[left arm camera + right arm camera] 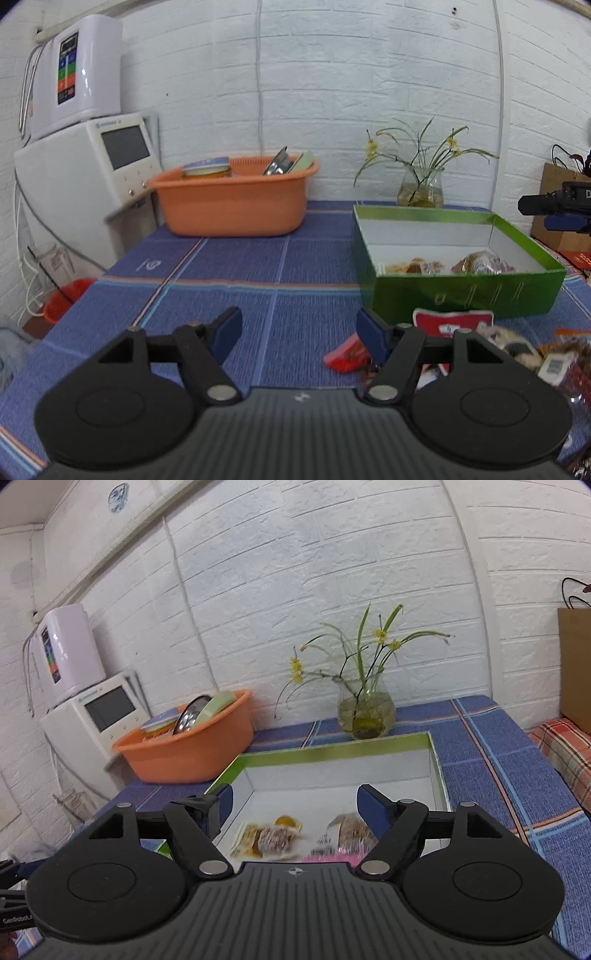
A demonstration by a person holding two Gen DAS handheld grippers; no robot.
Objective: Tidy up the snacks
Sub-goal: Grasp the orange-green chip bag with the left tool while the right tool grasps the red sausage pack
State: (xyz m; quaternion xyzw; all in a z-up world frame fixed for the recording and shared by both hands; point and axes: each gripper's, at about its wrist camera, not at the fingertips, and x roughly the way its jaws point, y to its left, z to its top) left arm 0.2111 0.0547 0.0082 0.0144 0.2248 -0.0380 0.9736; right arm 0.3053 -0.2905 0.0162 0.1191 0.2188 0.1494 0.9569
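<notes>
Showing loose snacks [517, 354] only at left, both jaws open, nothing held.

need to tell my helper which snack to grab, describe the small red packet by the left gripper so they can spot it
Start at the green box on the blue checked tablecloth, then look just in front of its near left corner. The small red packet lies flat there, partly behind the left gripper's right finger. Unlike the clear-wrapped brown snacks piled to its right, it is solid red and lies apart.
</notes>
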